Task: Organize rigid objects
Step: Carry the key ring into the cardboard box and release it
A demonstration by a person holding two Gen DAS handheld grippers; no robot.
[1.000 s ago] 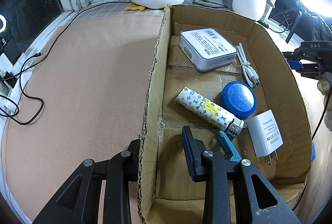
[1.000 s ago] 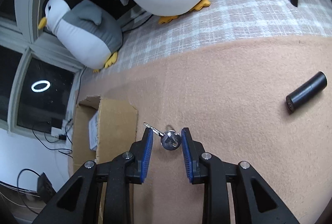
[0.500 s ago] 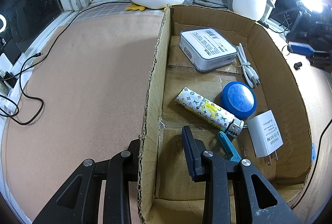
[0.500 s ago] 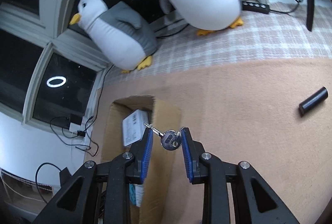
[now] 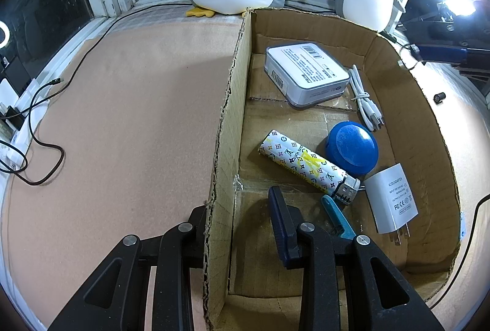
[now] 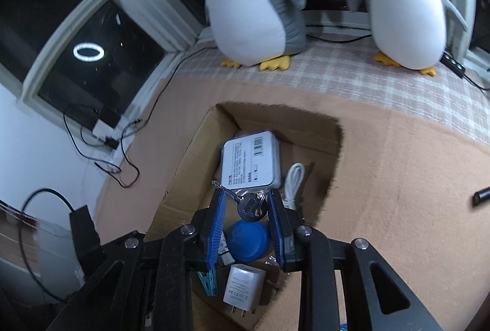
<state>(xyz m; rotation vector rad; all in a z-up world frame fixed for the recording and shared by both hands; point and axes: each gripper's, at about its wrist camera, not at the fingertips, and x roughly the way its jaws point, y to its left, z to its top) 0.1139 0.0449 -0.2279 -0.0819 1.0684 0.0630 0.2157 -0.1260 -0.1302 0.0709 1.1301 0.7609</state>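
cardboard box (image 5: 228, 104) wall clenched by left fingers (image 5: 277, 214), right fingers (image 6: 219, 220) grasping keys (image 6: 249, 207) above box

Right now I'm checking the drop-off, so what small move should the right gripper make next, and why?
Probably lower a little, then open. The right gripper holds the key above the cardboard box, over the blue round lid and white case. The left gripper clamps the box wall, steadying it.
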